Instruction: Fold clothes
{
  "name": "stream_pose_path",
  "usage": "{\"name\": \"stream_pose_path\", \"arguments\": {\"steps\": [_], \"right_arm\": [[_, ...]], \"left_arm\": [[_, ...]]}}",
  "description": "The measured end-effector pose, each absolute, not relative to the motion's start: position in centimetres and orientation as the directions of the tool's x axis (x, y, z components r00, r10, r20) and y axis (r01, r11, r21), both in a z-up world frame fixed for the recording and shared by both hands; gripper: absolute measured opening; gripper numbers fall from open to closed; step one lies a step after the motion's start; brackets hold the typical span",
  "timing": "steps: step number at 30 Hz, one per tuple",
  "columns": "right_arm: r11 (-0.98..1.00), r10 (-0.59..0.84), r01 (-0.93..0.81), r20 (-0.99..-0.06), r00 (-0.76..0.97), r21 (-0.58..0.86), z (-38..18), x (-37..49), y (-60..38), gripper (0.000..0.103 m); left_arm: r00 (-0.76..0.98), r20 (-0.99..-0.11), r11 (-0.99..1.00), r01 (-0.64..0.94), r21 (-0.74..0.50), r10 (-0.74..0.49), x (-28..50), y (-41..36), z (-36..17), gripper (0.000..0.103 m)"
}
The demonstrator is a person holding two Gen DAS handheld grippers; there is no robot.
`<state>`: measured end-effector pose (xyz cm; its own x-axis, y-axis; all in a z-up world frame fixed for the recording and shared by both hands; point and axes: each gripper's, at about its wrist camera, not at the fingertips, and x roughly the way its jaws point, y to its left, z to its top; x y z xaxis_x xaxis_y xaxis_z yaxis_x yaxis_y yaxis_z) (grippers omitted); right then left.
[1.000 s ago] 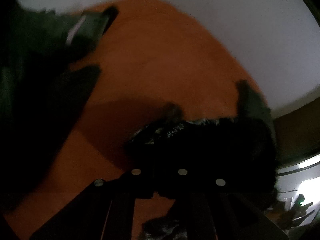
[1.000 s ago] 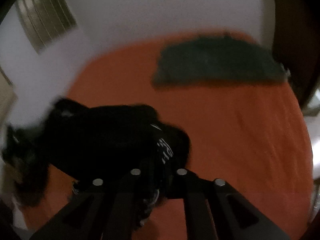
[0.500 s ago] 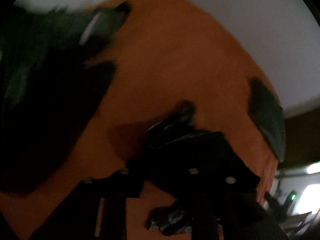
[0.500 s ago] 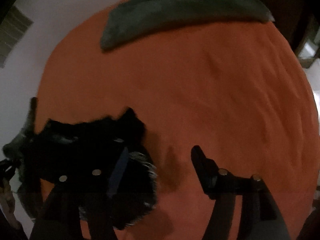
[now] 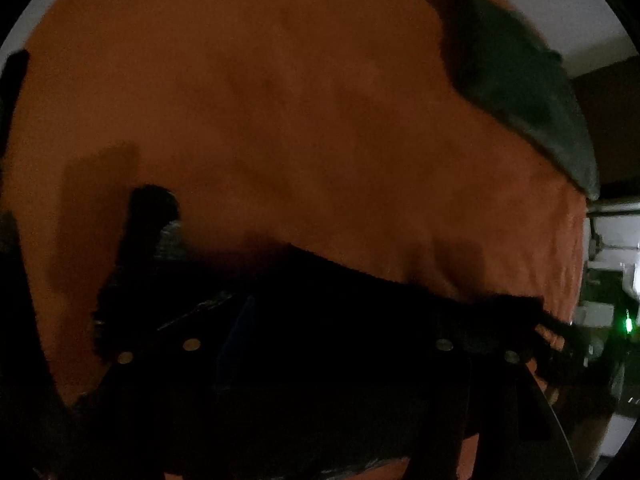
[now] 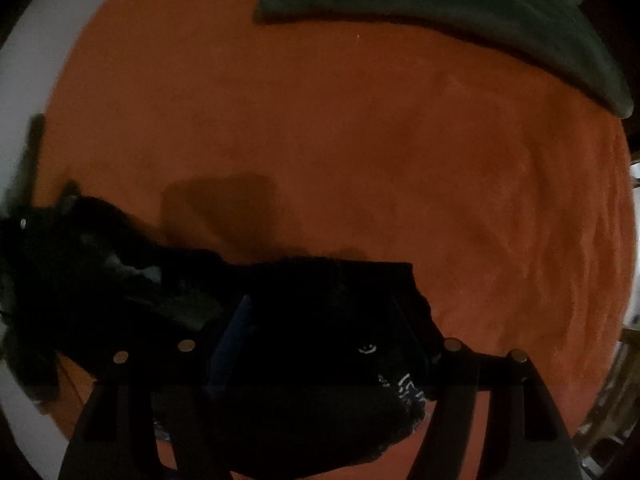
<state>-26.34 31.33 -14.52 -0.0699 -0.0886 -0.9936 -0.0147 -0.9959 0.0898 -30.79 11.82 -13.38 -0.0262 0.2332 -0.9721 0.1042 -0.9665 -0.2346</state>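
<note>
Both views are dim. In the left wrist view the left gripper [image 5: 316, 344] has its fingers spread wide apart at the bottom of the frame, with a black garment [image 5: 320, 300] lying between and under them. The cloth runs across the lower part of the frame, and a flap of it sticks up at lower left. It rests on an orange bedspread [image 5: 280, 100] that fills most of the picture. A dark green cloth [image 5: 516, 76] lies at upper right on the spread, well apart from the garment. At the far right edge a small green light [image 5: 627, 325] glows among dim objects that cannot be made out.

In the right wrist view the right gripper [image 6: 316, 352] also stands wide apart at the bottom of the frame, and the garment [image 6: 328, 300] fills the gap between its fingers, spreading away to the left edge. White print [image 6: 408, 390] shows on the cloth near the right finger. Whether either finger touches the cloth cannot be told in the dark. The bedspread [image 6: 360, 140] covers the middle of the frame, and the green cloth [image 6: 460, 4] lies along the top and upper right. A pale wall [image 6: 24, 64] shows at upper left
</note>
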Motion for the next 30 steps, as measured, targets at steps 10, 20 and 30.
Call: {"name": "stream_pose_path", "arguments": {"steps": [10, 20, 30], "right_arm": [[-0.980, -0.185, -0.022, -0.942, -0.280, 0.199, -9.1, -18.7, 32.1, 0.011], [-0.975, -0.219, 0.035, -0.913, -0.344, 0.220, -6.4, -13.4, 32.2, 0.006], [-0.980, -0.191, 0.030, -0.903, -0.385, 0.195, -5.7, -8.2, 32.3, 0.000]], "left_arm": [[-0.065, -0.996, -0.998, -0.009, -0.068, 0.068, -28.8, 14.2, -15.5, 0.015], [-0.162, -0.938, -0.939, 0.114, -0.326, 0.306, -22.4, 8.0, -11.5, 0.006], [-0.162, -0.935, -0.939, 0.087, -0.332, 0.316, -24.4, 10.3, -10.3, 0.044]]}}
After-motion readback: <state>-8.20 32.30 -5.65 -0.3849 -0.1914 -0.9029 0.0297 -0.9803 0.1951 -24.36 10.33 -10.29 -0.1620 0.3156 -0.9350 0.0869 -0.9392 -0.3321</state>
